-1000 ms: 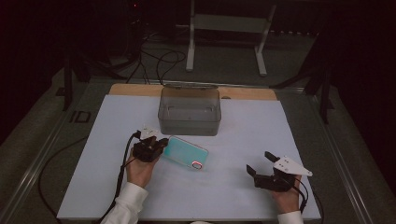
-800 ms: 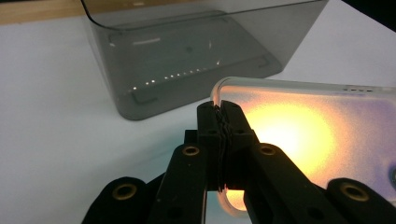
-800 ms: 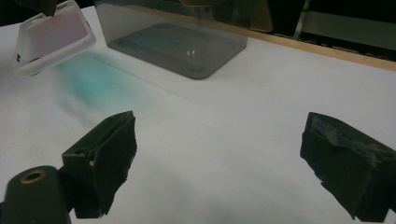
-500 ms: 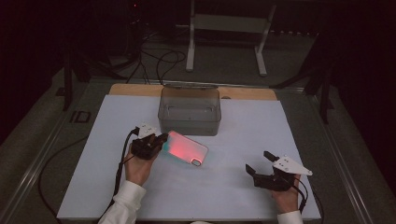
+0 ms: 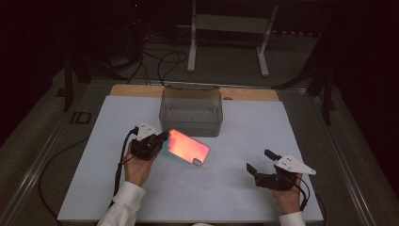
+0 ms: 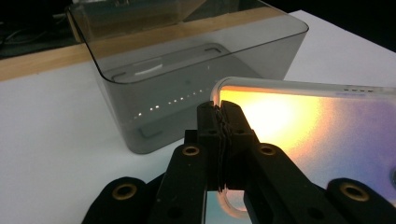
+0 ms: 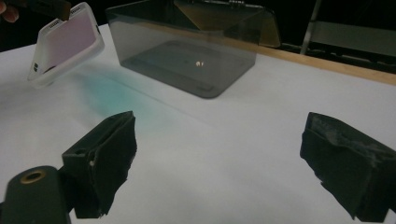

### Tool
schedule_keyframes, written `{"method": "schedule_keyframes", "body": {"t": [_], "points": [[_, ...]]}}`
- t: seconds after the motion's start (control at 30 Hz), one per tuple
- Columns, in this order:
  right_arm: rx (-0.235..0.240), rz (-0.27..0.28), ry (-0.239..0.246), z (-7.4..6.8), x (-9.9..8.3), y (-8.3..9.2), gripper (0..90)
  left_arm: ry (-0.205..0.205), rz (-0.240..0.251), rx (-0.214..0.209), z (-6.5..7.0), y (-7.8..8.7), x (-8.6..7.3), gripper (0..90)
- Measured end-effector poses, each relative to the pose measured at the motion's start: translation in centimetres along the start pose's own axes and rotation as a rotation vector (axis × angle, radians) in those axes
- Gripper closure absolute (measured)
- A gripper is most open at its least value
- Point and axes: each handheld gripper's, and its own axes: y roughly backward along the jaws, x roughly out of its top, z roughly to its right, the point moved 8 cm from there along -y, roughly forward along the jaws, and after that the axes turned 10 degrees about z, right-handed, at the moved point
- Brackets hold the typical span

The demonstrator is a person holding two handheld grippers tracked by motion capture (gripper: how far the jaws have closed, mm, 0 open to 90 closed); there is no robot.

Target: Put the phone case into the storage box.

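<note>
Phone case (image 5: 187,147), iridescent and now glowing orange, had been lifted and tilted since a second earlier, pinched at one edge by the left gripper (image 5: 162,139) just before the smoky bin (image 5: 190,111). Right gripper (image 5: 263,162) rested spread on the counter (image 5: 235,197), suggesting binning next.

Left tool (image 5: 160,141) pinched closed and apparently raised; right tool (image 5: 261,162) resting, jaws spread.

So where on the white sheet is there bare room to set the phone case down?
Bare sheet lies between the phone case and the right hand-held gripper, and right of the grey bin. It is crowded where the left hand-held gripper holds the case just in front of the bin.
</note>
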Motion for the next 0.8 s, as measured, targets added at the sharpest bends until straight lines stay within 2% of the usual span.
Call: {"method": "schedule_keyframes", "body": {"t": [0.27, 0.8], "points": [[0.013, 0.004, 0.019, -0.1, 1.4, -0.7, 10.6, -0.006, 0.018, 0.002, 0.0, 0.2, 0.5, 89.1], [0.045, -0.021, 0.026, -0.5, 2.5, -1.9, 10.5, -0.032, 0.042, -0.001, 0.1, 0.5, 0.8, 89.0]]}}
